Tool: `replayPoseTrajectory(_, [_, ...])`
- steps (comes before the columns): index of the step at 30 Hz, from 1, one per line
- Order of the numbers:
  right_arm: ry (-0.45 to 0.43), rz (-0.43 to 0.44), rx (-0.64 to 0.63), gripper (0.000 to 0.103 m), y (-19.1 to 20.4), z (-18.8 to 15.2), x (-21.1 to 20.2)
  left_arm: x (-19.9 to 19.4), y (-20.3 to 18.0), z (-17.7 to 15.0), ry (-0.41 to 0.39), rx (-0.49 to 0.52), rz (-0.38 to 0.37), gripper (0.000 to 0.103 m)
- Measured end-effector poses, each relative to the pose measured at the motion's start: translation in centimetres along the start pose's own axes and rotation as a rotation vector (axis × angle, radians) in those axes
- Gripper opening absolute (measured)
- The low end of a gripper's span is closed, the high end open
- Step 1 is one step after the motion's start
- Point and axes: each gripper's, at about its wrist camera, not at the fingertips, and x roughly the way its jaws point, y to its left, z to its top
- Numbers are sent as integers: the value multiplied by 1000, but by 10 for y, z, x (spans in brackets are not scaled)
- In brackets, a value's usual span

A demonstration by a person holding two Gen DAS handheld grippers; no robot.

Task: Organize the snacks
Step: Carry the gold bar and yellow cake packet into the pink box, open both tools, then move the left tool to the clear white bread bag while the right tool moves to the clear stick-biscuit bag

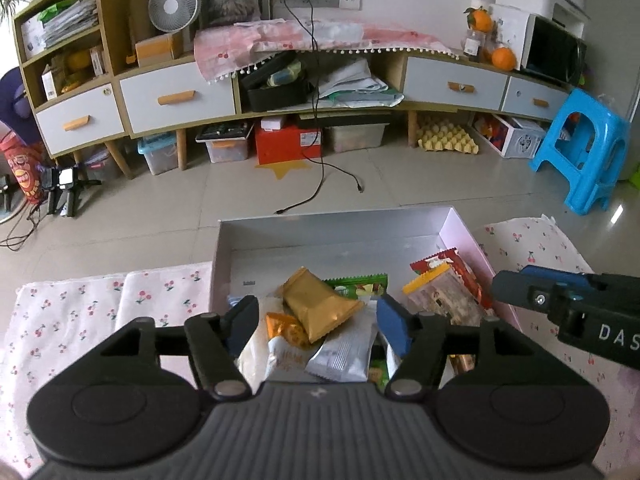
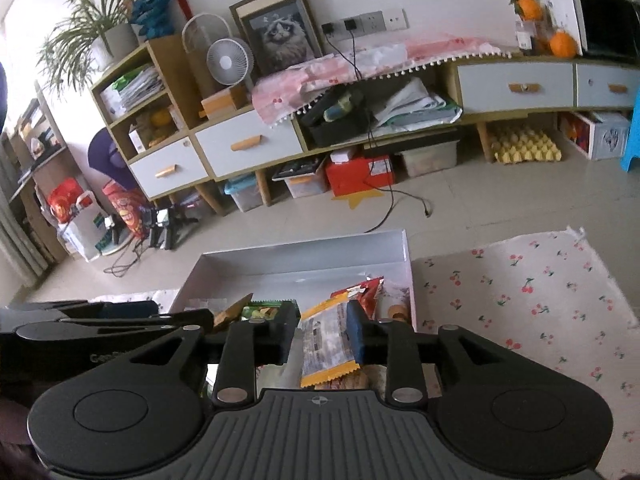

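Observation:
A white open box (image 1: 332, 236) stands on the cherry-print cloth and holds several snack packets. In the left wrist view my left gripper (image 1: 318, 320) is open above the box's near end, with a gold packet (image 1: 316, 306), a silver packet (image 1: 344, 354) and an orange packet (image 1: 286, 330) between its fingers, none gripped. A yellow-edged clear packet (image 1: 438, 292) and a red packet (image 1: 452, 264) lie at the box's right. In the right wrist view my right gripper (image 2: 324, 340) is open, its fingers on either side of the yellow-edged packet (image 2: 326, 344), over the box (image 2: 304, 258). The right gripper also shows in the left wrist view (image 1: 520, 286).
The cherry-print cloth (image 2: 520, 304) covers the table on both sides of the box. Beyond lie tiled floor, a long cabinet (image 1: 180, 96) with drawers, a blue stool (image 1: 580, 148) and a loose black cable (image 1: 320, 184).

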Motion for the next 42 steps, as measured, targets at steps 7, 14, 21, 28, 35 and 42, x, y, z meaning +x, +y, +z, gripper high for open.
replayPoseTrajectory(7, [13,-11,-20,52,5,-4,-22,-22,0,-8,-7,0,-9,69])
replayPoseTrajectory(14, [15,18,-50,79,11,-12,-57,-52,-4,-30,-5,23,-24,80])
replayPoseTrajectory(21, [46,55,-175,91,25,-36,-88,-81,-6,-62,24,45,-18,89])
replayPoseTrajectory(28, [80,99,-252,93,35,-63,-106,-98,-5,-86,80,9,-20,92])
replayPoseTrajectory(35, [120,231,-302,99,27,-85,-112,-110,-6,-111,59,14,-39,97])
replayPoseTrajectory(42, [293,304,-510,99,30,-120,-107,-104,-9,-131,112,119,-137,97])
